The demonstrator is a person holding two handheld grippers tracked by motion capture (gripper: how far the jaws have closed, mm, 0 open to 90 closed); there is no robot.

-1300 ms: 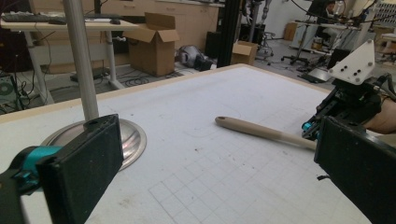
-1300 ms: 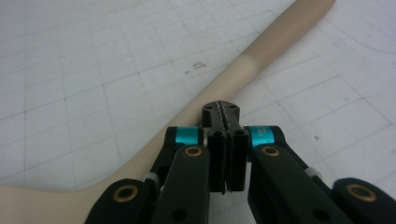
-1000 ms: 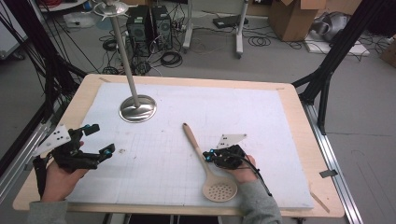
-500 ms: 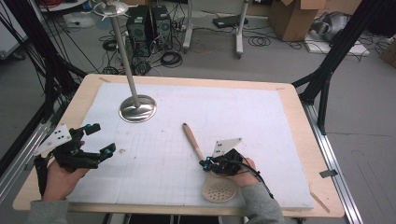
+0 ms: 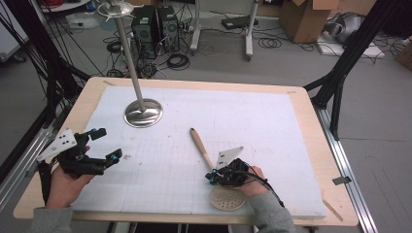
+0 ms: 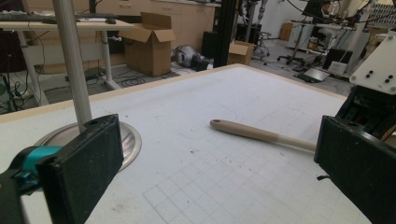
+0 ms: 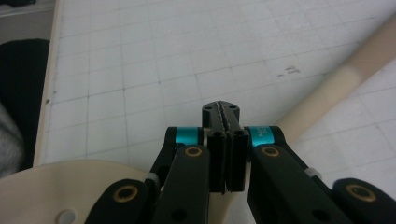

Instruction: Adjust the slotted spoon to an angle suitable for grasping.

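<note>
Right tool (image 5: 214,176) slid down spoon (image 5: 201,148), jaws closed

Even, soft light from above; my fingers (image 7: 225,149) cast faint shadows. The white table (image 5: 272,121) glares mildly, and close-up edges blur.

A round polished metal base (image 5: 143,112) stands on the white gridded mat (image 5: 272,126) covering the light wooden table (image 5: 311,111), bearing an upright grey metal pole (image 5: 130,56). On the grey floor beyond lie black cables (image 5: 177,60) and 1 brown cardboard box (image 5: 303,19).
</note>
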